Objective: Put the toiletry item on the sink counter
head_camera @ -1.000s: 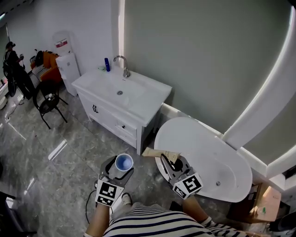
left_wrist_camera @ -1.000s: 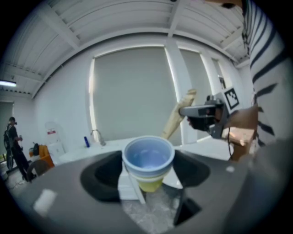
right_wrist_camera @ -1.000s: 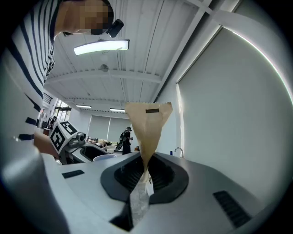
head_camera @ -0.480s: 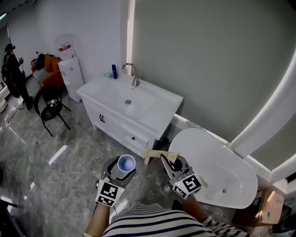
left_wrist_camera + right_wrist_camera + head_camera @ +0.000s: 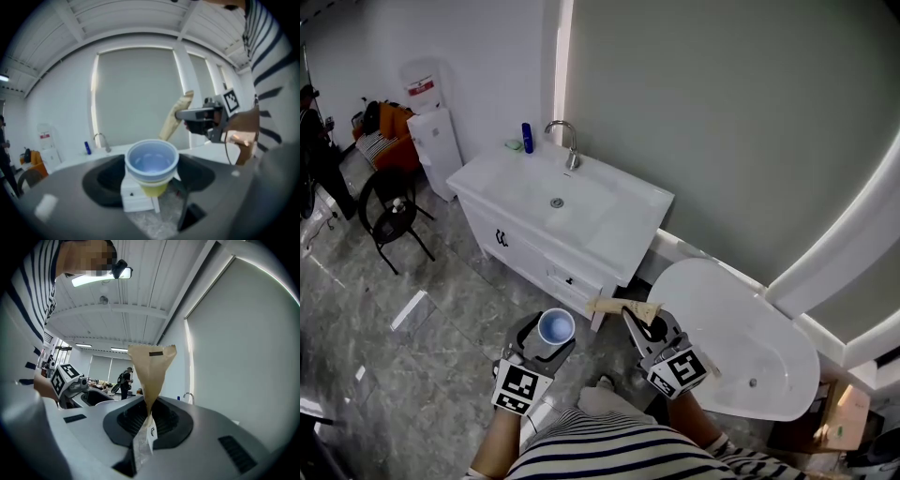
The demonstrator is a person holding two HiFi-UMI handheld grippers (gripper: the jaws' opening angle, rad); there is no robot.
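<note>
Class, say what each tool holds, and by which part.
Left tool holds the blue cup round its lower body; right tool holds the tan tube by its narrow end.

As I see it from the head view: white bathtub (image 5: 741,328) at lower right, below the grey wall (image 5: 722,112); chrome tap (image 5: 567,142), with a blue bottle (image 5: 527,138) and a small green item (image 5: 515,145) just left of it; white water dispenser (image 5: 433,145) at far left; black chair (image 5: 389,202) near it, on the grey marble floor (image 5: 422,309).

No readable text, red label (image 5: 419,87) on water dispenser (image 5: 432,142) too small to read
</note>
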